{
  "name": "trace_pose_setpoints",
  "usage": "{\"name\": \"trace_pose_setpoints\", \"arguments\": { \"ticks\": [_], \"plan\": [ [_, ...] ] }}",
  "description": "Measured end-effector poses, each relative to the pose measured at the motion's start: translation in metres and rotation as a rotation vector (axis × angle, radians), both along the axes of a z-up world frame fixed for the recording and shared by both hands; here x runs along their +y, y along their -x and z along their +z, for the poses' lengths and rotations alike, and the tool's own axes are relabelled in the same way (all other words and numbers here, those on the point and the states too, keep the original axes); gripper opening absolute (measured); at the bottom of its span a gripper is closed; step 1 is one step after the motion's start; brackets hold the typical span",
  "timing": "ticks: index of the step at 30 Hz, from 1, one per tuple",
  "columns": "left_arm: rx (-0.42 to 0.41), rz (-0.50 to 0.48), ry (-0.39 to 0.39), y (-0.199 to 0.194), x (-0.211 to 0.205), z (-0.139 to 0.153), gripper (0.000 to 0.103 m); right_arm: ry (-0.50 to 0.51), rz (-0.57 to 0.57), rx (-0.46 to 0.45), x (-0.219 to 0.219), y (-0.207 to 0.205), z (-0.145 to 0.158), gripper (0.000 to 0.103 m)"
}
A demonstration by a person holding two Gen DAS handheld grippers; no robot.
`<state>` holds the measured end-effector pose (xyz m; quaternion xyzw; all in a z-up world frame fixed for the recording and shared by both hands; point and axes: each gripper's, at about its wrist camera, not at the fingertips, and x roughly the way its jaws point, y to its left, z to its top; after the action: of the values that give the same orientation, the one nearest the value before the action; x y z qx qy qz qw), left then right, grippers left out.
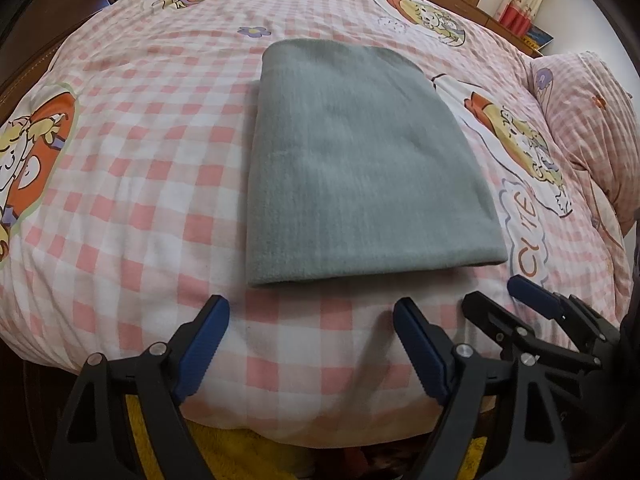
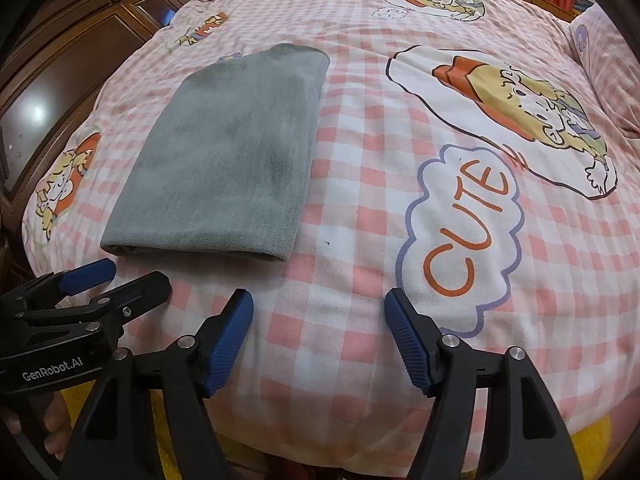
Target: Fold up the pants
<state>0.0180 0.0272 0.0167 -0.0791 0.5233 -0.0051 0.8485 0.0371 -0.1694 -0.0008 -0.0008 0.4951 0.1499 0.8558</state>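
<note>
L gripper point(image 1: 310, 344): jaws spread wide, nothing between the blue pads point(image 1: 202, 350), no cloth held. It hung just above the near edge of the bed, short of the pants, not touching them. Seen from the R wrist cam the same gripper point(image 2: 102, 280) sat low at frame left, w/ a "GenRobot.AI" label on its body; a few fingers of the person's hand point(image 2: 54, 420) showed below it, partly blurred.

R gripper point(image 2: 318, 344): also wide open, pads empty, over bare checked cover near the bed edge. From the L cam it point(image 1: 504, 296) showed at lower right, beside the L gripper and apart from the pants. Whether either pad tip brushed the cover — can't tell, fisheye too distorted at the bottom.

Pants point(image 1: 360, 164): grey-green, soft fleece-like fabric, folded into a neat rectangle, lying flat on the bed. Fold edge faced the grippers; far end rounded. In the R cam the bundle point(image 2: 232, 152) lay left of centre, just ahead of the L gripper.

Bed cover point(image 2: 360, 184): pink/white check w/ cartoon prints and a cloud reading "CUTE" point(image 2: 464, 232), right of the pants. Matching pillow point(image 1: 588, 120) at far right. Dark wood cabinets point(image 2: 80, 52) to the left. Yellow fabric point(image 1: 240, 448) below the bed edge.
</note>
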Motion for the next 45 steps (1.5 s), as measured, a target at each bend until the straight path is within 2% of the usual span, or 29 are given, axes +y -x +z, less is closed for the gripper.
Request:
{"name": "trace_pose_setpoints", "arguments": {
  "ticks": [45],
  "plan": [
    [-0.004, 0.005, -0.018, 0.0000, -0.0050, -0.0023, 0.087, -0.015, -0.007, 0.003, -0.0017, -0.0030, -0.0036, 0.070]
  ]
}}
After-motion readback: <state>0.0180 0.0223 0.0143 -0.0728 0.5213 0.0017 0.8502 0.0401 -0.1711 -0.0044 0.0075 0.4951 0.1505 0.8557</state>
